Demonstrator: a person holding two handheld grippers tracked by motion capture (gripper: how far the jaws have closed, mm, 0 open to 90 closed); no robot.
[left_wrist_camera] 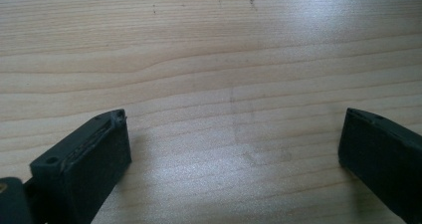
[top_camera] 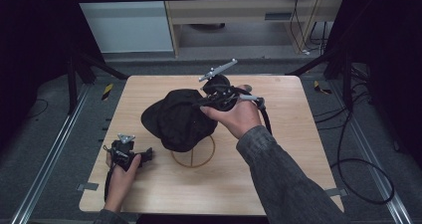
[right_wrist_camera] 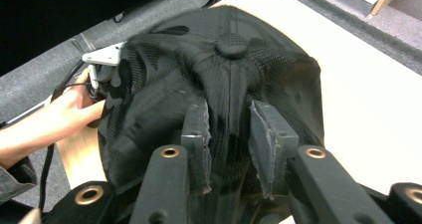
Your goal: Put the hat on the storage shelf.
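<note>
The right gripper (right_wrist_camera: 229, 122) has its jaws a little apart with a fold of the black cap (top_camera: 178, 118) between them; whether the pads press it I cannot tell. The cap sits on top of the wire stand (top_camera: 194, 154), draped over it, so the placing looks nearly done, with only letting go left. The left gripper (top_camera: 130, 153) rests spread and empty on the table (top_camera: 278, 174), left of the stand

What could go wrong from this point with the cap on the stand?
The right claw has only a fold of the black cap between its parted jaws, so the fabric may slip free. The cap hangs lopsided over the wire stand, which might tip. The left claw rests apart, open, giving no support.
</note>
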